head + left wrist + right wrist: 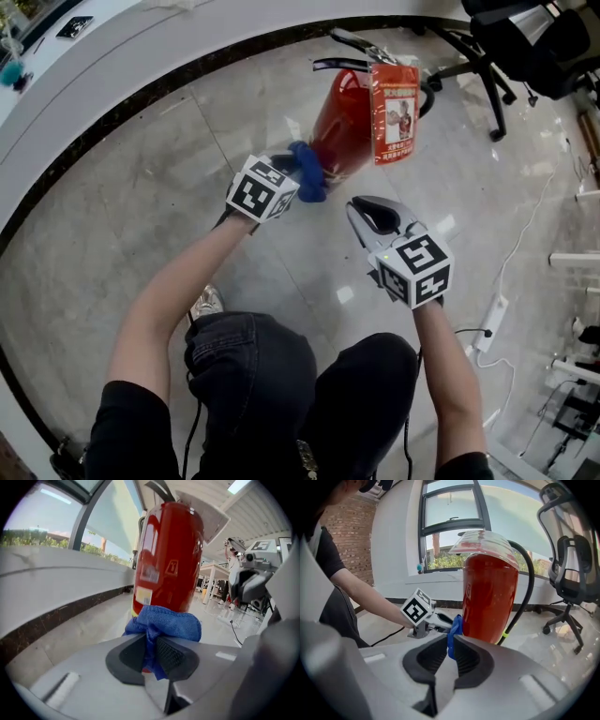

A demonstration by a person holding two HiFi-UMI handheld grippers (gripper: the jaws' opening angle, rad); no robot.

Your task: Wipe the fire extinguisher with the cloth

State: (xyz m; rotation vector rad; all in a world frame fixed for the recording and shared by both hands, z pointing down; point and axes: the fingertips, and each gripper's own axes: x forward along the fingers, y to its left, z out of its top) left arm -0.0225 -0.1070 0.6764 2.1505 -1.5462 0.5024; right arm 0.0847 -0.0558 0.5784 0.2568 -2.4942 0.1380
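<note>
Cloth (165, 622) pinched in left hand-held gripper (150, 645) touches fire extinguisher (168, 555)

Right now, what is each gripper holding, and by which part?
Left gripper pinches the blue cloth by a bunched fold; right gripper holds nothing.

Fire extinguisher (168, 550) base hidden behind cloth (164, 623); tag (395, 112) print too small; chair (525, 37) cut by edge.
</note>
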